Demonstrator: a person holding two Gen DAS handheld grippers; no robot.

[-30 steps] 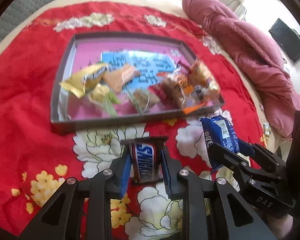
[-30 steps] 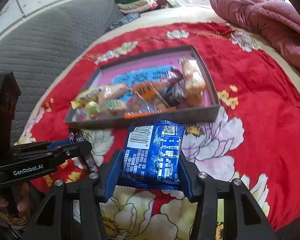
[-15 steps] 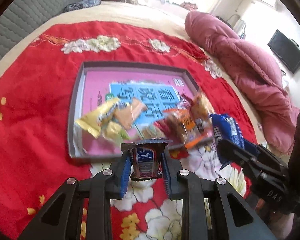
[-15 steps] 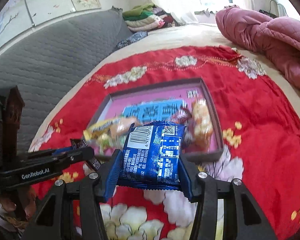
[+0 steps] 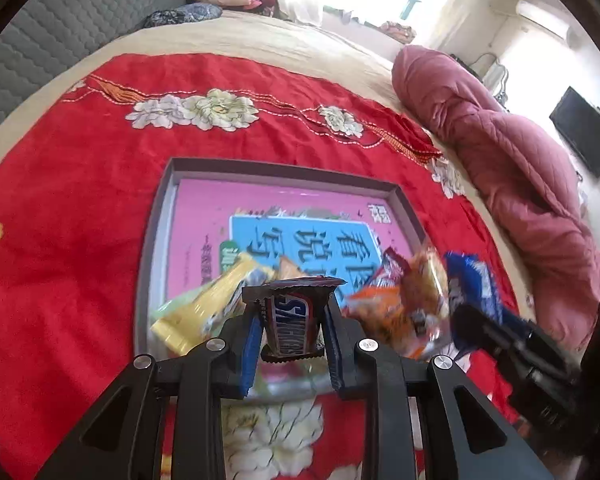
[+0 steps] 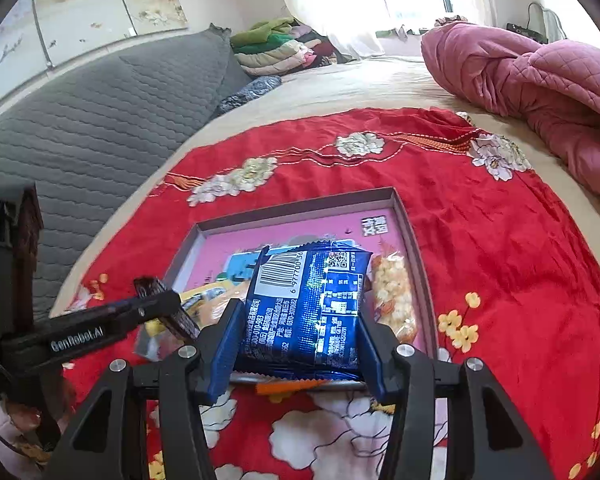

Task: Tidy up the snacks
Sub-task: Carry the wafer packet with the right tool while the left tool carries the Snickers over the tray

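A shallow grey-rimmed box [image 5: 156, 224] with a pink and blue printed floor lies on the red flowered cloth [image 5: 72, 208]; it is also seen in the right wrist view [image 6: 412, 240]. My left gripper [image 5: 292, 330] is shut on a brown Snickers bar [image 5: 290, 326], held over the box's near edge. My right gripper [image 6: 298, 328] is shut on a blue biscuit packet [image 6: 310, 304] above the box's near side; the same packet [image 5: 472, 284] shows at the right of the left wrist view. In the box lie a yellow wrapper [image 5: 208, 304] and orange clear-wrapped snacks [image 5: 404, 304].
The cloth covers a beige bed. A crumpled pink quilt [image 6: 540, 84] lies at the right, a grey quilted headboard [image 6: 80, 128] at the left, folded clothes [image 6: 276, 48] at the far end. The far half of the box floor is bare of snacks.
Both grippers have risen and moved forward with their snacks, from over the cloth in front of the box to above its near edge. Neither grip has changed.
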